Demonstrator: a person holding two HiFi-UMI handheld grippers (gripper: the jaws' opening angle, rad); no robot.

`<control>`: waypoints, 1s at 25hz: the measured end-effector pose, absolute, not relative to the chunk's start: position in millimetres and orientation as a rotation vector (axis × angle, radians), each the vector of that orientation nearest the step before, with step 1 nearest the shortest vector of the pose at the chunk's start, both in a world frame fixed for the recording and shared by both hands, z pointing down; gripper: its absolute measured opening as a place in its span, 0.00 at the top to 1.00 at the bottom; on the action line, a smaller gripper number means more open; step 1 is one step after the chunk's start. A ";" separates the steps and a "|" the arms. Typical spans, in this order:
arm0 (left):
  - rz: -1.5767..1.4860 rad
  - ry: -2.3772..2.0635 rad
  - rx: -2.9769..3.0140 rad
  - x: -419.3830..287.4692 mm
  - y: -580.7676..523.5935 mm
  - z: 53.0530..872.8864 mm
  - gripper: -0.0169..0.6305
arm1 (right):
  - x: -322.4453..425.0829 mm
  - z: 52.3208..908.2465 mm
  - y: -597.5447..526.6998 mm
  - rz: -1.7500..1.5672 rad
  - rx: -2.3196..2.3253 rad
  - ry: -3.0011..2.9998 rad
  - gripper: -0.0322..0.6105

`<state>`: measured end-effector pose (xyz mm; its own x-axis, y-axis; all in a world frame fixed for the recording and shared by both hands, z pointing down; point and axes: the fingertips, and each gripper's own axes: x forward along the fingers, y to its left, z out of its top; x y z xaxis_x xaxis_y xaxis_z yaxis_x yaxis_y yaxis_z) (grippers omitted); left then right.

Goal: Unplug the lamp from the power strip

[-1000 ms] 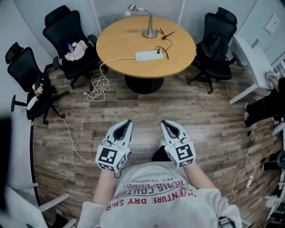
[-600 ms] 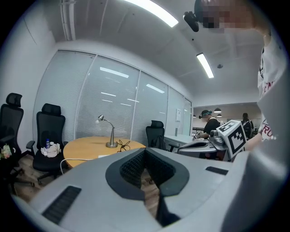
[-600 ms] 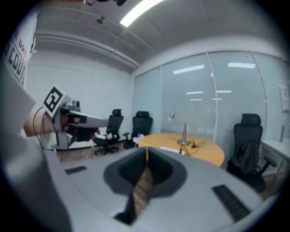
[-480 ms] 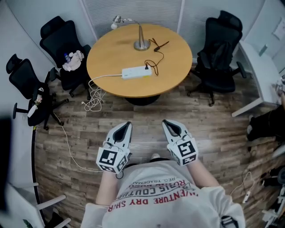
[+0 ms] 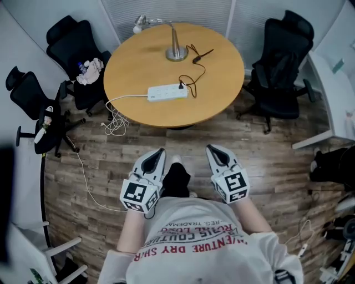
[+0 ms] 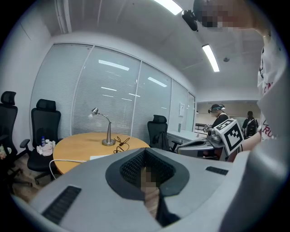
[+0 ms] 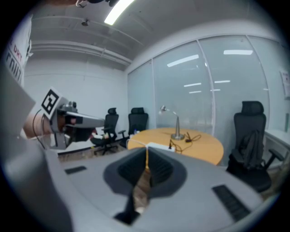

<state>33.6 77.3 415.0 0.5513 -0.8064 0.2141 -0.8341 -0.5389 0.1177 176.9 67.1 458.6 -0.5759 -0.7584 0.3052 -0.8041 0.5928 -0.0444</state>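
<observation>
Round wooden table [image 5: 133, 69] holds a chrome gooseneck lamp [image 5: 176, 51] and oblong white power strip [image 5: 167, 92]; left gripper [image 5: 159, 151] and right gripper [image 5: 211, 148] both pinched closed, empty

Bench [image 5: 222, 100] top is plain light orange-tan wood. Power strip [image 5: 166, 92] white, its cable [image 5: 115, 125] white too. Lamp [image 5: 176, 51] silver metal, lamp cord [image 5: 196, 56] black. Office chairs [image 5: 280, 61] all black. Floor [image 5: 277, 166] grey-brown wood planks, streaky mixed tones. Left hand-held gripper [image 5: 160, 151] and right hand-held gripper [image 5: 213, 148] have pale grey-white shells, dark charcoal textured pads, and black-and-white square markers on their cubes. Shirt [image 5: 188, 216] white with red lettering. Blinds [image 5: 166, 10] pale grey, fine stripes.
</observation>
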 end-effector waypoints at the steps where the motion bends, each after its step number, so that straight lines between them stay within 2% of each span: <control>1: 0.200 -1.381 2.585 33.8 67.2 417.0 0.93 | 176.6 460.2 58.0 0.252 1.287 -2.566 0.90; 15: 0.143 -1.268 2.668 23.0 -149.3 413.6 0.93 | 164.2 460.9 -132.9 0.246 1.377 -2.473 0.90; 25: 0.238 -1.223 2.601 -0.8 -245.2 468.3 0.93 | 127.6 492.2 -229.6 0.304 1.276 -2.428 0.90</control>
<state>-0.8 -245.2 468.3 0.6329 -0.7312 0.2545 -0.7733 -0.6131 0.1614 127.6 -229.6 492.2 -0.5158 -0.7431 0.4264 -0.8253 0.5645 -0.0147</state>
